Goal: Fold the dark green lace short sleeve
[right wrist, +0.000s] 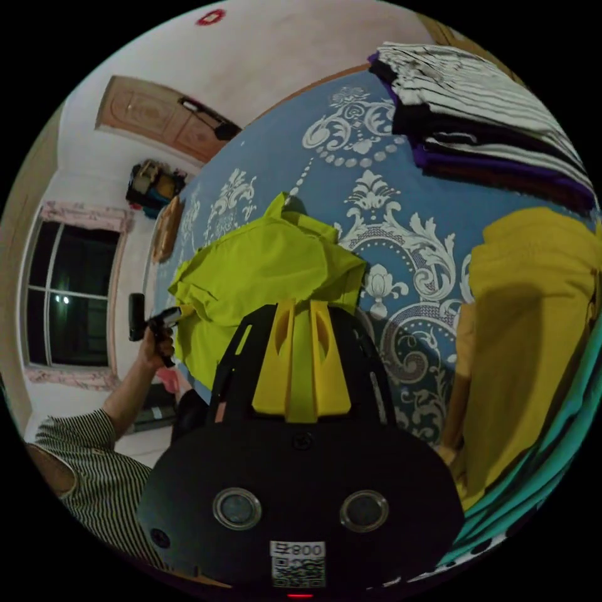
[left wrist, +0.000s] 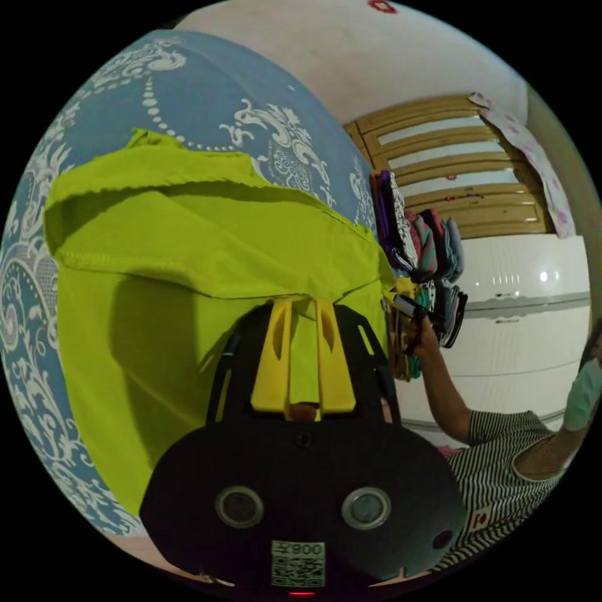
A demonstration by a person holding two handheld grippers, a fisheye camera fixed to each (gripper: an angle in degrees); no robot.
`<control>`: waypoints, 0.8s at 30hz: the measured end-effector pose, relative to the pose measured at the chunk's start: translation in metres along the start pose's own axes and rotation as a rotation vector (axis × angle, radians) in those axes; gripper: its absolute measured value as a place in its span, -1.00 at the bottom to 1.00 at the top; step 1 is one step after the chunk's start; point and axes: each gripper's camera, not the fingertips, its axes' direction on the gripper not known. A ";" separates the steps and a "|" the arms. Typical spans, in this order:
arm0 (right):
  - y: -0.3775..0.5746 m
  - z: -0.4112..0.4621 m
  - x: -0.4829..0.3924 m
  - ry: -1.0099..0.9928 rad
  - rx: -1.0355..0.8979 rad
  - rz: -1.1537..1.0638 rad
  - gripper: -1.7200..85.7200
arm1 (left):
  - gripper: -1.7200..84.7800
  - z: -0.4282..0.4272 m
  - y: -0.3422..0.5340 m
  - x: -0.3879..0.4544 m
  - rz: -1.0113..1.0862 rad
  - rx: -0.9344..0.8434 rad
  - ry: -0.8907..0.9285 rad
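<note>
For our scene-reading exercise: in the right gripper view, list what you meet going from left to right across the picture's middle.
Dark window → person's hand → lime-green fabric garment → blue bedspread with white ornate pattern → mustard-yellow folded garment.

Shirt spread on the bed, clothes piled beside it

The shirt (left wrist: 188,263) lies on the bedcover (right wrist: 401,207), its upper part folded over itself. In the left gripper view, a stack of folded clothes (left wrist: 420,244) stands beyond its far edge, before the cupboard (left wrist: 451,163). In the right gripper view, another folded pile (right wrist: 489,125) and a loose garment (right wrist: 527,326) lie apart from the shirt.
</note>
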 end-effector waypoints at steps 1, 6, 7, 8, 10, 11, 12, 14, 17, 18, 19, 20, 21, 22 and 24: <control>-0.003 0.000 0.010 -0.018 -0.002 0.035 -0.85 | -0.85 -0.001 -0.002 -0.005 -0.027 0.008 0.019; -0.012 -0.004 0.036 -0.056 0.011 0.081 -0.91 | -0.93 -0.009 -0.008 -0.013 -0.079 0.057 0.064; -0.014 -0.005 0.041 -0.067 0.012 0.081 -0.93 | -0.94 -0.012 -0.009 -0.013 -0.080 0.063 0.077; -0.014 -0.006 0.043 -0.069 0.011 0.082 -0.93 | -0.94 -0.017 -0.010 -0.012 -0.073 0.076 0.087; -0.016 -0.011 0.049 -0.083 0.022 0.064 -0.94 | -0.95 -0.024 -0.012 -0.009 -0.057 0.099 0.092; -0.017 -0.013 0.050 -0.085 0.027 0.062 -0.95 | -0.95 -0.030 -0.014 -0.007 -0.045 0.114 0.097; -0.019 -0.018 0.053 -0.091 0.039 0.060 -0.95 | -0.95 -0.032 -0.016 -0.006 -0.041 0.122 0.101; -0.022 -0.026 0.059 -0.121 0.074 0.063 -0.95 | -0.95 -0.042 -0.024 -0.004 -0.028 0.156 0.104; -0.034 -0.035 0.067 -0.139 0.100 0.068 -0.95 | -0.95 -0.052 -0.040 0.000 -0.019 0.187 0.100; -0.039 -0.037 0.069 -0.142 0.105 0.068 -0.95 | -0.95 -0.053 -0.044 0.001 -0.017 0.189 0.097; -0.045 -0.037 0.071 -0.138 0.099 0.069 -0.94 | -0.95 -0.054 -0.051 0.001 -0.019 0.187 0.084; -0.049 -0.036 0.073 -0.135 0.092 0.073 -0.94 | -0.95 -0.054 -0.058 -0.001 -0.032 0.185 0.064; -0.056 -0.033 0.078 -0.132 0.072 0.095 -0.93 | -0.95 -0.054 -0.060 -0.002 -0.038 0.184 0.055; -0.061 -0.029 0.083 -0.132 0.055 0.121 -0.93 | -0.95 -0.055 -0.063 -0.003 -0.047 0.186 0.035; -0.064 -0.030 0.087 -0.133 0.076 0.139 -0.92 | -0.95 -0.059 -0.062 -0.003 -0.049 0.209 0.025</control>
